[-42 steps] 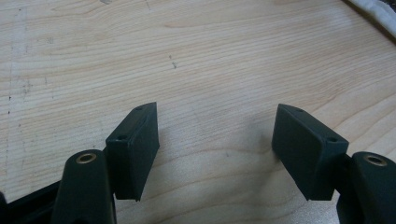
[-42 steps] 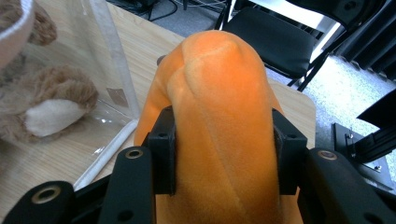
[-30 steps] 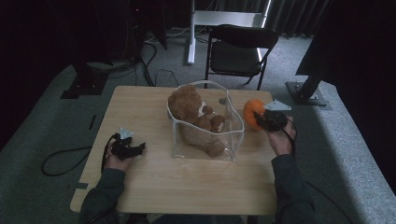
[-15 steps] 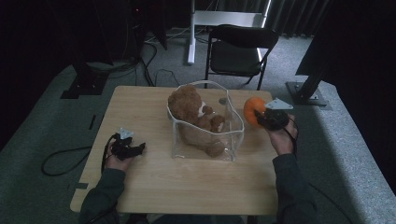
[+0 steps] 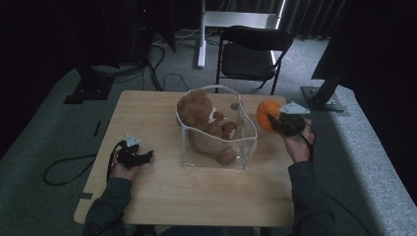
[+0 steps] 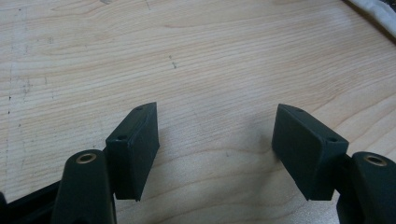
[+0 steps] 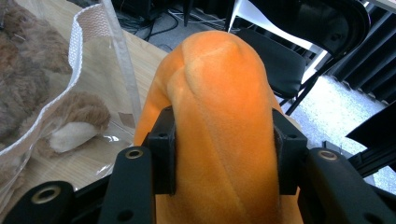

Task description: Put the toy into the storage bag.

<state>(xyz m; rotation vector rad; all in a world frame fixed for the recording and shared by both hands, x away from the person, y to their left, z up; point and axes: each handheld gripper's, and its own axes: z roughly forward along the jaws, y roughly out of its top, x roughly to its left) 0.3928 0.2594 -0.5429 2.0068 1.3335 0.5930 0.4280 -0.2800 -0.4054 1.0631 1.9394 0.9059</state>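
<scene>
- Orange plush toy [image 7: 224, 121]: soft, rounded, bright orange; clamped between the two black jaws of the right tool [image 7: 224, 154], whose pads press into both of its sides; in the high view the toy [image 5: 266, 114] sits just beside the right-hand wall of the clear bag, level with the bag's upper rim, and above the far right corner of the table
- Right tool [image 5: 281, 123]: grasping the orange plush toy; carried by the person's right hand [image 5: 297, 143], just to the right of the clear bag; a grey three-cornered plate tops it
- Clear bag [image 5: 246, 142]: transparent, with a white woven band along its rim; stands open at the middle of the table [image 5: 162, 196]; its near wall also appears at the left of the right gripper view [image 7: 88, 28]
- Brown teddy bear [image 5: 199, 110]: lies inside the clear bag, head toward the bag's far left corner, pale-soled feet toward its near right corner; one foot with a pale sole [image 7: 77, 128] shows through the bag's wall in the right gripper view
- Left tool [image 6: 215, 140]: released, jaws standing wide apart with bare wood grain between them; in the high view it [image 5: 145, 157] rests low over the table well to the left of the clear bag, held by the left hand [image 5: 123, 169]
- Black folding chair [image 5: 253, 51]: stands on the grey floor beyond the clear bag, past the table's far edge
- Black cable [image 5: 64, 169]: loops over the floor, far to the left of the clear bag
</scene>
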